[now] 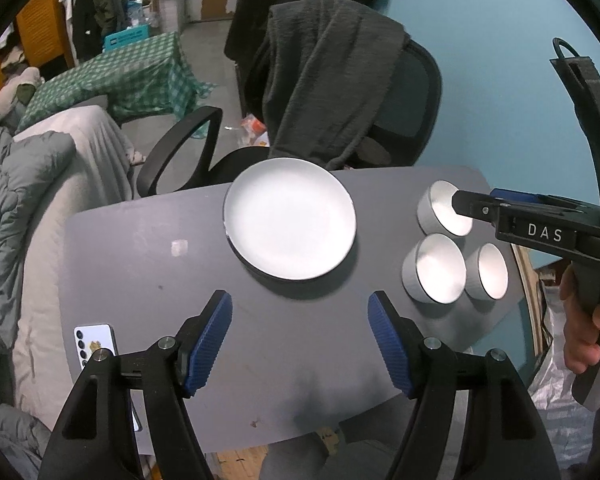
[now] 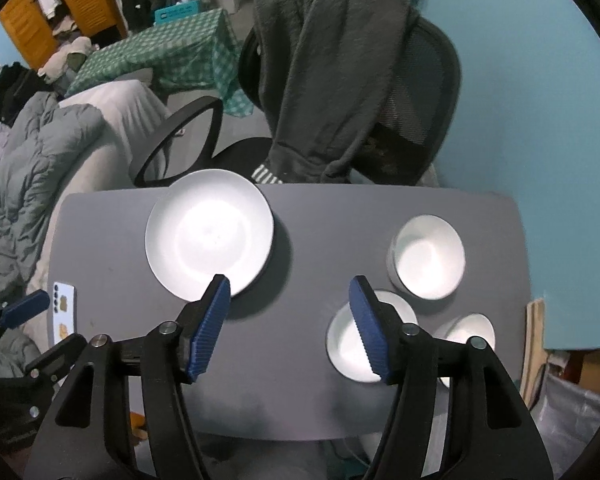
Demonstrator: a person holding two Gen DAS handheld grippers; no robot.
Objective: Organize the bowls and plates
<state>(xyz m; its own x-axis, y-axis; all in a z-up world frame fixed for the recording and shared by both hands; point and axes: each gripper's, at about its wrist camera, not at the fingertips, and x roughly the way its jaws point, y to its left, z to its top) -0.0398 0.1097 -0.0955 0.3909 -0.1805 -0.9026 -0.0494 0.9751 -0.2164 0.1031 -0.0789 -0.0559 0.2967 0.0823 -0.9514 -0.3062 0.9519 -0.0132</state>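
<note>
A white plate [image 1: 290, 220] lies at the far middle of the grey table [image 1: 140, 260]. Three white bowls sit apart in a cluster to its right: a far bowl [image 1: 446, 208], a near bowl [image 1: 436, 268] and a small one [image 1: 488, 276]. My left gripper [image 1: 300, 320] hangs open above bare table in front of the plate, holding nothing. In the right wrist view the plate [image 2: 210, 236] and the bowls [image 2: 426, 258], [image 2: 352, 344], [image 2: 468, 328] lie below my right gripper [image 2: 290, 300], which is open and empty. From the left wrist view, the right gripper [image 1: 476, 202] hovers over the far bowl.
A phone [image 1: 94, 340] lies at the table's left near corner. An office chair draped with a dark garment [image 1: 332, 80] stands behind the table. A bed with grey bedding [image 1: 28, 208] runs along the left, and a teal wall [image 1: 500, 80] is on the right. A hand [image 1: 584, 332] grips the right tool.
</note>
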